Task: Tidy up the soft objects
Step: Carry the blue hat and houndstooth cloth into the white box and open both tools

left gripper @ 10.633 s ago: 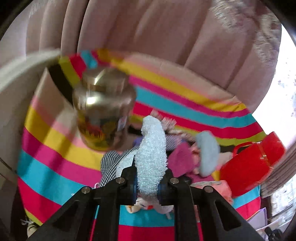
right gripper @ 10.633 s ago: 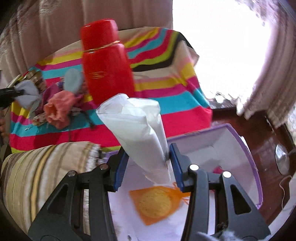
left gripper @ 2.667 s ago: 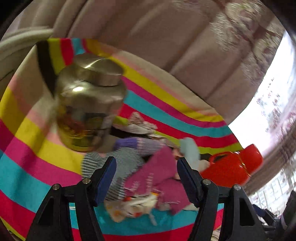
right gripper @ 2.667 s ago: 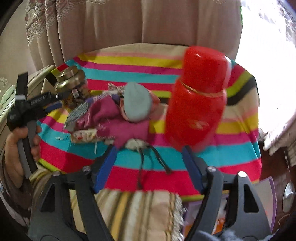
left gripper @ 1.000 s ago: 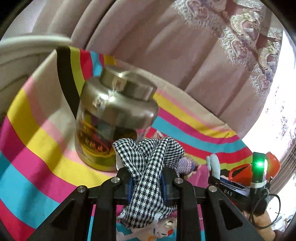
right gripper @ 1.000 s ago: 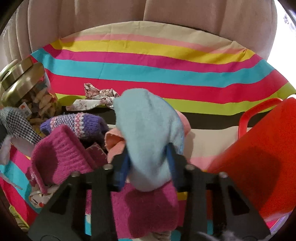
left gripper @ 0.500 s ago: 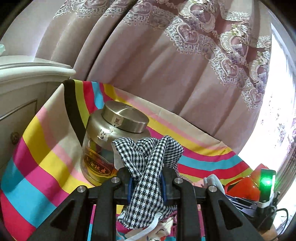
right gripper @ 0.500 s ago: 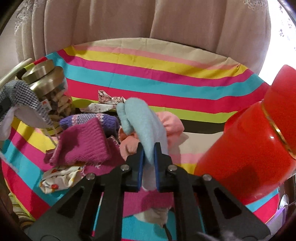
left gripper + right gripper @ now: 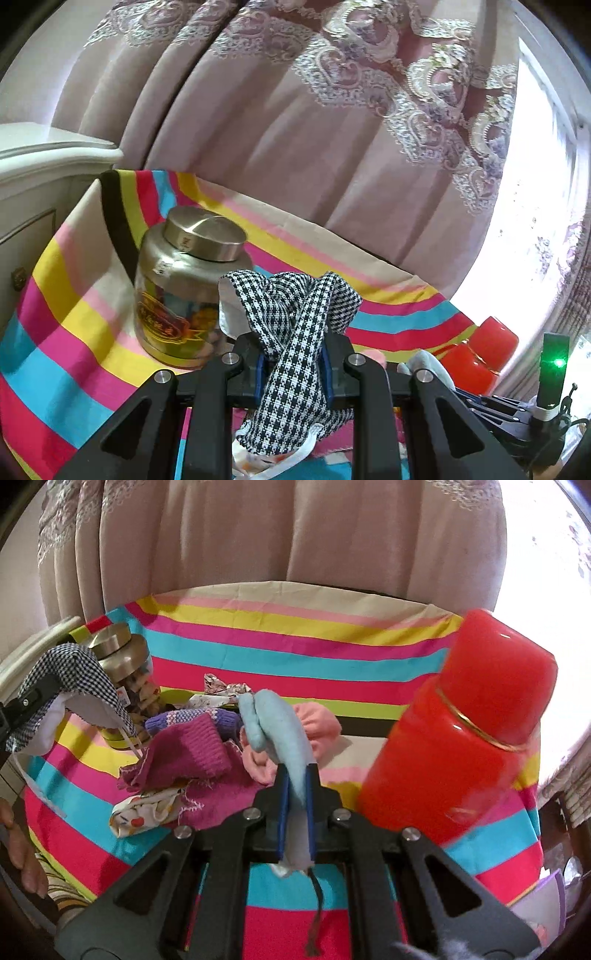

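My left gripper (image 9: 292, 363) is shut on a black-and-white houndstooth cloth (image 9: 295, 332) and holds it above the striped tablecloth (image 9: 70, 332). The cloth also shows in the right wrist view (image 9: 70, 679) at far left. My right gripper (image 9: 295, 801) is shut on a light blue soft piece (image 9: 277, 731), lifted above a pile of soft things: a magenta knit (image 9: 188, 753), a purple striped knit (image 9: 192, 716), a pink piece (image 9: 317, 723) and a printed cloth (image 9: 144, 812).
A metal-lidded jar (image 9: 184, 295) stands left of the pile. A red thermos (image 9: 461, 738) stands to the right. Pink curtains (image 9: 295, 129) hang behind the table. A white cabinet (image 9: 33, 177) is at the left. A purple box edge (image 9: 546, 897) shows low right.
Both grippers have risen from the pile with their cloths. The left one has lifted the houndstooth cloth higher; the right one has pulled back with the light blue piece.
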Available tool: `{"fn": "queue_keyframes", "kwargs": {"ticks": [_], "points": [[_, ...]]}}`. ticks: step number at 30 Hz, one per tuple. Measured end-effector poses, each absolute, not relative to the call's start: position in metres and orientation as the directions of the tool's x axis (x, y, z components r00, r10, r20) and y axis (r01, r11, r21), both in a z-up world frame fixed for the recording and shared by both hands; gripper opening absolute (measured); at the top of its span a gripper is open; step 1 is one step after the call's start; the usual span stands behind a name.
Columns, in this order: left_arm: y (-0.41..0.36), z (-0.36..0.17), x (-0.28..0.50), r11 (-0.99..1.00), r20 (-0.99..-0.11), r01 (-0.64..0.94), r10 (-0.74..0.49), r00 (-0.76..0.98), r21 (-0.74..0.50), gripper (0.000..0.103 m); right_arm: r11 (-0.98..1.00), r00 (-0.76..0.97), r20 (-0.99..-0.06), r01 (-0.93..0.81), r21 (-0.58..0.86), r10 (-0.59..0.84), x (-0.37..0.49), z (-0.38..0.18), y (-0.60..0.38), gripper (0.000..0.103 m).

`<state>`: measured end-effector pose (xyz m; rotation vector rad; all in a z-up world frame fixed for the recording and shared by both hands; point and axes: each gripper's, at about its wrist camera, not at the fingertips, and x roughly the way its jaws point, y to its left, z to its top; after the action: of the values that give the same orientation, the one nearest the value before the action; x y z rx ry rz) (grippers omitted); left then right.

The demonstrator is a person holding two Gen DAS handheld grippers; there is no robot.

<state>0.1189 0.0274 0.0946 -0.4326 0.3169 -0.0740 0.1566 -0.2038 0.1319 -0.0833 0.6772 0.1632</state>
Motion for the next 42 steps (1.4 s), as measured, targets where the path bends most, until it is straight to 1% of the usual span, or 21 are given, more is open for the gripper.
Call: {"fn": "queue_keyframes", "kwargs": {"ticks": [7, 17, 23, 31, 35, 36, 39, 40, 41, 42], "points": [[-0.01, 0.112, 0.106, 0.904, -0.267, 0.103, -0.229, 0.936, -0.415, 0.023, 0.992, 0.78, -0.616, -0.126, 0.02, 0.112, 0.121, 0.144, -0.251, 0.011], [-0.091, 0.127, 0.086, 0.854, -0.273, 0.3, -0.437, 0.857, -0.425, 0.024, 0.999, 0.782, -0.624, 0.024, 0.048, 0.011, 0.067, 0.144, -0.355, 0.011], [-0.154, 0.127, 0.068, 0.755, -0.294, 0.449, -0.62, 0.727, -0.479, 0.024, 0.988, 0.757, -0.649, 0.147, 0.056, -0.076, 0.037, 0.134, -0.422, 0.011], [-0.23, 0.117, 0.043, 0.63, -0.358, 0.587, -0.775, 0.521, -0.508, 0.024, 0.949, 0.687, -0.7, 0.313, 0.044, -0.194, 0.0, 0.114, -0.501, 0.011], [-0.255, 0.113, 0.037, 0.578, -0.388, 0.633, -0.816, 0.429, -0.515, 0.024, 0.93, 0.659, -0.716, 0.366, 0.035, -0.232, -0.011, 0.106, -0.525, 0.011], [-0.263, 0.11, 0.035, 0.55, -0.397, 0.646, -0.833, 0.384, -0.529, 0.023, 0.925, 0.652, -0.719, 0.377, 0.035, -0.239, -0.013, 0.104, -0.53, 0.011], [-0.283, 0.104, 0.033, 0.477, -0.431, 0.683, -0.865, 0.256, -0.553, 0.029, 0.916, 0.639, -0.728, 0.4, 0.038, -0.249, -0.018, 0.103, -0.54, 0.011], [-0.291, 0.1, 0.031, 0.448, -0.446, 0.693, -0.872, 0.201, -0.564, 0.037, 0.915, 0.632, -0.734, 0.403, 0.038, -0.248, -0.019, 0.102, -0.542, 0.011], [-0.302, 0.095, 0.029, 0.413, -0.465, 0.701, -0.876, 0.129, -0.582, 0.049, 0.914, 0.628, -0.737, 0.404, 0.037, -0.248, -0.018, 0.101, -0.544, 0.012], [-0.307, 0.093, 0.029, 0.408, -0.481, 0.705, -0.87, 0.107, -0.581, 0.056, 0.912, 0.623, -0.742, 0.408, 0.037, -0.248, -0.017, 0.101, -0.545, 0.014]]}}
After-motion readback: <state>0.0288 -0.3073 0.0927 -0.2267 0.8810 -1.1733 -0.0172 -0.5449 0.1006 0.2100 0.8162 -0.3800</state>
